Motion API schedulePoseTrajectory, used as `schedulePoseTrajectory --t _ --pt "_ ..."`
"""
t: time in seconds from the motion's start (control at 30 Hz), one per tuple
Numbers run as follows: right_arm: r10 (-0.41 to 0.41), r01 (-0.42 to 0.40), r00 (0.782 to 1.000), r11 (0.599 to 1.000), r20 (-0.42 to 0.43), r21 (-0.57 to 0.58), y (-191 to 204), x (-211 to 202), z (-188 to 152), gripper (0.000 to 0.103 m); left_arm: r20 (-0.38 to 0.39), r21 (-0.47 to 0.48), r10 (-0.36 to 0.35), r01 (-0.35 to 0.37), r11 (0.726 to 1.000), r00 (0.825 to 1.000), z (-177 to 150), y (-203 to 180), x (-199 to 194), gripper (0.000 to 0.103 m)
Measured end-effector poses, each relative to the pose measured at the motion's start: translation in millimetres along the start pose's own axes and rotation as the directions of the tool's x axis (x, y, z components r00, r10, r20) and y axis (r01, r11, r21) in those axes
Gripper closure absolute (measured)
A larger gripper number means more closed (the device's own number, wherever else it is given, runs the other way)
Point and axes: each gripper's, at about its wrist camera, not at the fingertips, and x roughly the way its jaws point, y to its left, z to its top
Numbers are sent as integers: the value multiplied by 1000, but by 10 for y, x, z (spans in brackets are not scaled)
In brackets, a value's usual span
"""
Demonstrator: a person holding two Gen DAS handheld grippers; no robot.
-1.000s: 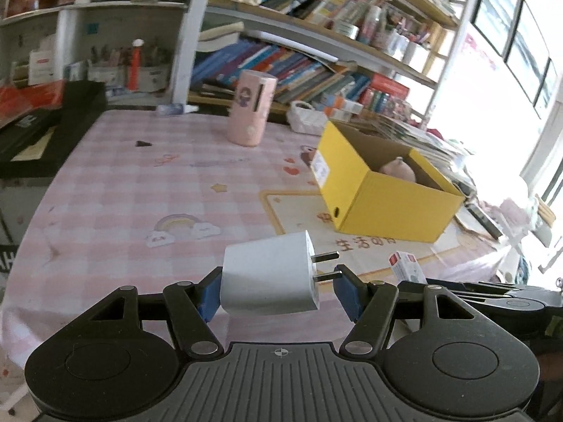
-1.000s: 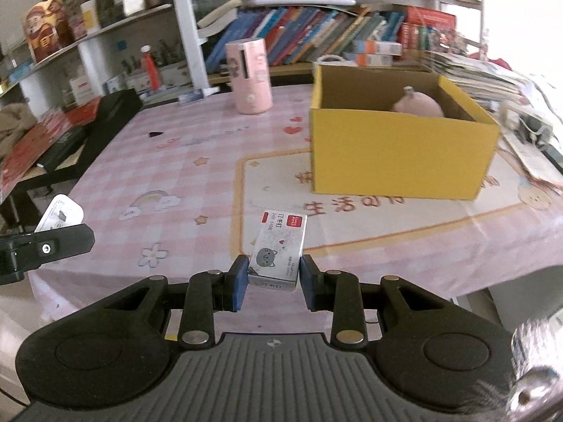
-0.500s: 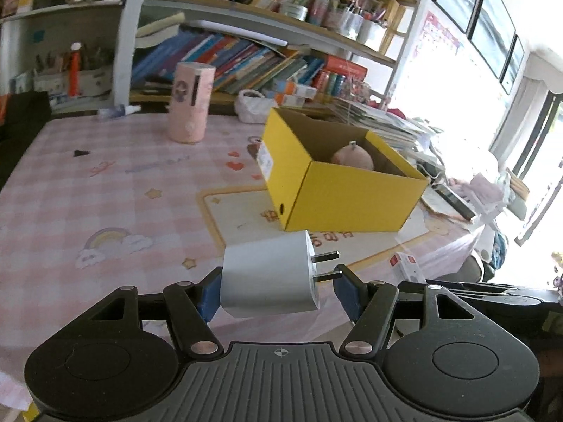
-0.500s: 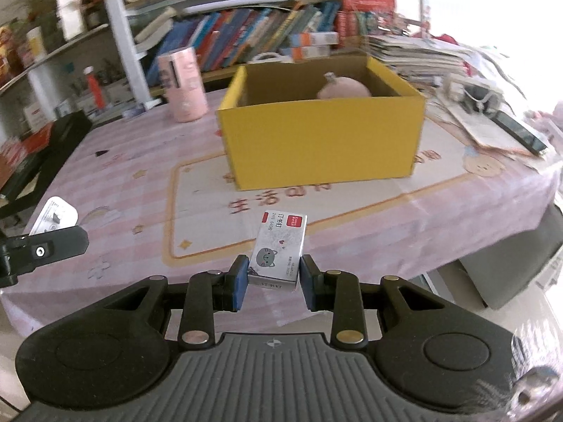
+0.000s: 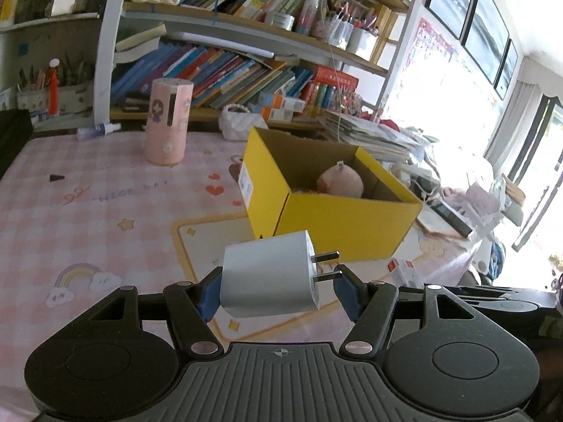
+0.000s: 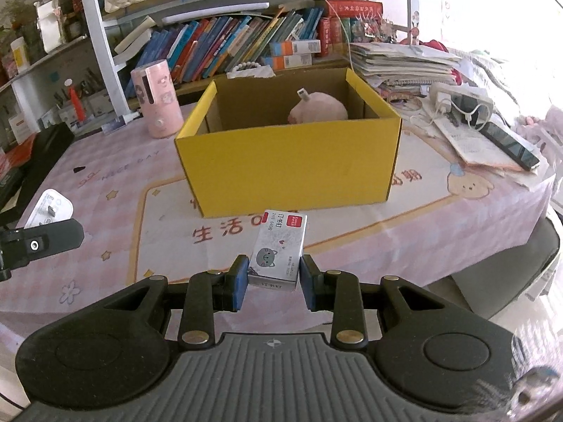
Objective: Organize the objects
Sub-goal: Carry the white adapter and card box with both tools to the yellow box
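Both loads are now close in front of the yellow box (image 6: 288, 161), which a second ago stood farther off and more to one side in each wrist view; it has grown and swung toward the centre, so both hands have carried their items up to the near edge of the counter (image 5: 88, 211). The left hand-held gripper (image 5: 274, 290) holds a white plug adapter (image 5: 269, 277) at a middling width, its left pad on the body and the right pad at the prong tips (the two prongs point to the right in that view). The right hand-held gripper (image 6: 271, 277) is drawn narrow on a small staple box (image 6: 278, 249) with a cat printed on it, both pads pressed to its sides. Neither grip has altered over the last second. The yellow box is open at the top and already contains a pink round thing (image 6: 318, 109) toward its far wall; the near part of its floor is hidden by the front wall. Judging from this, the carrying step is well along: each item probably has to be lifted over the front wall and let go inside. A pink cylindrical holder (image 5: 169, 119) stands well apart, behind the box.
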Motion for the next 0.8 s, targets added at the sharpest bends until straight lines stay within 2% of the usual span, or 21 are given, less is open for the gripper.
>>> schedulePoseTrajectory --t 0.23,0.53,0.8 --pt "11 -10 999 1000 44 -24 -125 100 276 74 48 5 7 -7 1000 999 209 -108 135 38" --pt "59 -52 991 997 122 -65 -304 336 804 74 104 24 25 -27 999 994 542 -300 469 38" --pt "121 -105 985 986 126 -127 -445 667 1181 74 119 29 47 -50 998 992 751 -479 833 38"
